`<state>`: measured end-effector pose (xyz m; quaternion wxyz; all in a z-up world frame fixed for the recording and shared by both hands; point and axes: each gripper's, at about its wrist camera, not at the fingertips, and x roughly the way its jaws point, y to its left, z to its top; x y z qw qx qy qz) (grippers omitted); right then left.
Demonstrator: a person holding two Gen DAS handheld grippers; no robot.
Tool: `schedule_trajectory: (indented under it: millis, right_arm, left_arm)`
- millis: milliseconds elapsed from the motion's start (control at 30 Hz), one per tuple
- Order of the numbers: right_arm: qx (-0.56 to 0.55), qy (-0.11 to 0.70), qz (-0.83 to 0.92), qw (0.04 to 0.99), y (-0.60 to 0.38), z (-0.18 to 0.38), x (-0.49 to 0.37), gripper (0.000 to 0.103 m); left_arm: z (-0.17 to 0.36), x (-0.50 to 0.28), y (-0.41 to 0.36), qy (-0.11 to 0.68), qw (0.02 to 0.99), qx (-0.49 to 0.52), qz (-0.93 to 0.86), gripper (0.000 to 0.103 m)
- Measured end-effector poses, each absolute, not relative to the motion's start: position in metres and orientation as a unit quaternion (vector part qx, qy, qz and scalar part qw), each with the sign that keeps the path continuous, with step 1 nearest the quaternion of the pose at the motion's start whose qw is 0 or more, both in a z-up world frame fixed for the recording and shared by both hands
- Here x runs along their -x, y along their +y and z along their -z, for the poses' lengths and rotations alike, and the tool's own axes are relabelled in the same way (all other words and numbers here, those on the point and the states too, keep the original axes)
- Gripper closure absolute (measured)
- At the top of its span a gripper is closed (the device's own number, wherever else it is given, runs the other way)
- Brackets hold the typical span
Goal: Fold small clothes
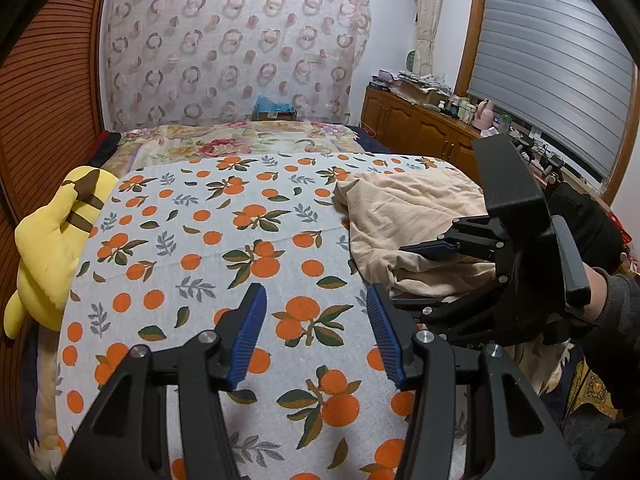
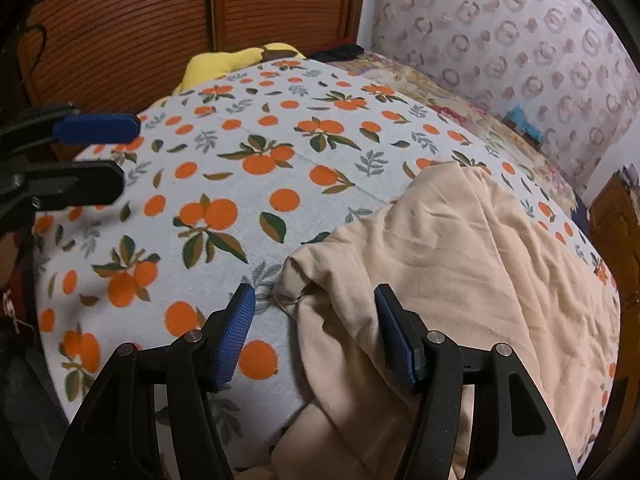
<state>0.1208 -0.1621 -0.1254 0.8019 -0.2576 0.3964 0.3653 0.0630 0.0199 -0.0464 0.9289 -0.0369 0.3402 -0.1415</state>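
A crumpled beige garment [image 1: 404, 216] lies on the right side of the orange-print sheet [image 1: 224, 240]; it also fills the right of the right wrist view [image 2: 460, 264]. My left gripper [image 1: 316, 296] is open and empty above the bare sheet, left of the garment. My right gripper [image 2: 314, 294] is open, its jaws low over the garment's near-left edge, one finger on each side of a fold. From the left wrist view the right gripper [image 1: 404, 276] sits over the garment, a gloved hand holding it. The left gripper [image 2: 128, 152] shows at the left edge of the right wrist view.
A yellow plush toy [image 1: 52, 240] lies at the bed's left edge against a wooden slatted wall [image 1: 44, 100]. A floral blanket [image 1: 240, 140] covers the far bed. A wooden cabinet [image 1: 416, 124] with clutter stands at the right under a window.
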Motion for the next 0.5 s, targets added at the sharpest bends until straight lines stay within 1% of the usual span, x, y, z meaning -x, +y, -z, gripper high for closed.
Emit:
schedule_trajectory:
  millis: [67,100,133,167,200,233,267,333,500]
  right_arm:
    - [0.262,0.391,-0.366,0.803,-0.162,0.126,-0.119,0.041]
    - [0.261,0.39,-0.365,0.804,-0.162,0.126,-0.119,0.045]
    - [0.263,0.386,-0.362,0.807,-0.163,0.126,-0.119,0.057]
    - [0.269,0.38,-0.355,0.811,-0.163,0.125,-0.119,0.064]
    - [0.273,0.376,-0.348,0.814,-0.164,0.125,-0.12,0.081]
    - [0.276,0.373,-0.339,0.818,-0.166,0.125,-0.122,0.089]
    - [0.271,0.372,-0.339,0.82,-0.168,0.123,-0.124,0.093]
    - [0.25,0.367,-0.337,0.831,-0.177,0.114,-0.129,0.095]
    - [0.19,0.332,-0.294,0.876,-0.223,0.068,-0.154,0.096]
  left_arm:
    - [0.046,-0.063,0.02,0.341,0.929,0.037,0.142,0.052]
    - [0.046,-0.063,0.02,0.34,0.929,0.037,0.142,0.052]
    - [0.047,-0.063,0.02,0.34,0.929,0.037,0.142,0.052]
    - [0.047,-0.063,0.02,0.34,0.929,0.037,0.142,0.052]
    - [0.046,-0.063,0.02,0.34,0.929,0.037,0.142,0.052]
    - [0.046,-0.063,0.02,0.34,0.929,0.037,0.142,0.052]
    - [0.046,-0.063,0.021,0.34,0.929,0.037,0.142,0.052]
    - [0.047,-0.063,0.02,0.34,0.929,0.037,0.142,0.052]
    - [0.048,-0.062,0.019,0.34,0.929,0.036,0.143,0.052]
